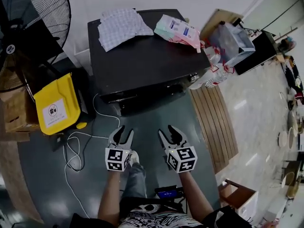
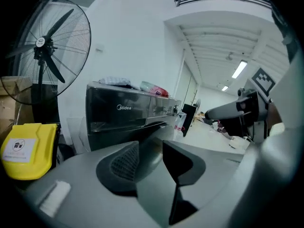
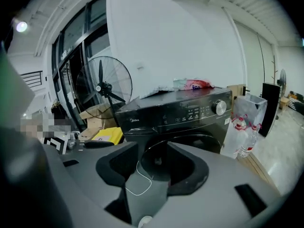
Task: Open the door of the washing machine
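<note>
A black front-loading washing machine (image 1: 142, 61) stands against the white wall, ahead of both grippers. Its round dark door (image 3: 199, 144) lies closed in the front panel, under the control strip and silver knob (image 3: 219, 107). The left gripper view shows the same washing machine (image 2: 121, 110) from its left corner. My left gripper (image 1: 124, 131) and right gripper (image 1: 167, 131) hover side by side over the grey floor, a short way before the machine and apart from it. The left gripper (image 2: 149, 146) and the right gripper (image 3: 152, 148) are both open with nothing between their pads.
A checked cloth (image 1: 121, 27) and a pastel packet (image 1: 178, 30) lie on the machine's top. Left of it are a standing fan (image 1: 28, 23) and a yellow bin (image 1: 57, 103); a white cable (image 1: 76, 146) loops on the floor. A bag of bottles (image 1: 213, 72) and wooden slats (image 1: 213, 122) are on the right.
</note>
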Motion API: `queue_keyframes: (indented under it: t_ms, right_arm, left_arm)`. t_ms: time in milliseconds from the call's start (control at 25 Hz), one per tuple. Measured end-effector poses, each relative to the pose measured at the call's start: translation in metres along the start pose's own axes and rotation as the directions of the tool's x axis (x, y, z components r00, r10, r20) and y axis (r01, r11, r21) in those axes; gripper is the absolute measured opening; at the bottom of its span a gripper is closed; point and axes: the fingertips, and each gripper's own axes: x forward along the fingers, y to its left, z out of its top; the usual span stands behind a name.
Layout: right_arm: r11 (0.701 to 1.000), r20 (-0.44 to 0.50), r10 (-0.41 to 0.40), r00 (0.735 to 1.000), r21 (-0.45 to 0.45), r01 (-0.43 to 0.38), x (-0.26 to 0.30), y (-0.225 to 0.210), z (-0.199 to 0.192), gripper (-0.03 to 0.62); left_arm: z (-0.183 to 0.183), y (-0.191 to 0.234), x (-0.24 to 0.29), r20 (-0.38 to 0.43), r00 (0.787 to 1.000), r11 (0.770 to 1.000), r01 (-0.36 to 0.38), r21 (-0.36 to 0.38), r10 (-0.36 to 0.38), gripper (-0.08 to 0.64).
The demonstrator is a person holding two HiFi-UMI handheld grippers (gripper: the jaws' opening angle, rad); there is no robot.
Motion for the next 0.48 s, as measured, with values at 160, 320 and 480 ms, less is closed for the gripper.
queue_keyframes:
  t_ms: [160,320,480]
  right_arm:
    - [1.000,-0.060,-0.006,0.998,-0.005,0.006,0.039,-0.005,-0.006,0.186]
    - [1.000,-0.096,-0.012,0.995,0.016,0.014,0.067,-0.011,-0.021,0.181]
    - [0.999,-0.136,-0.012,0.991,0.035,0.017,0.087,-0.011,-0.041,0.183]
  left_arm:
    - [-0.018,0.026,0.040,-0.055,0.998,0.999,0.026,0.033,-0.024,0.153]
    - [-0.040,0.047,0.077,-0.113,0.992,0.996,0.057,0.063,-0.050,0.164]
    - [-0.064,0.063,0.108,-0.159,0.985,0.992,0.086,0.094,-0.070,0.181]
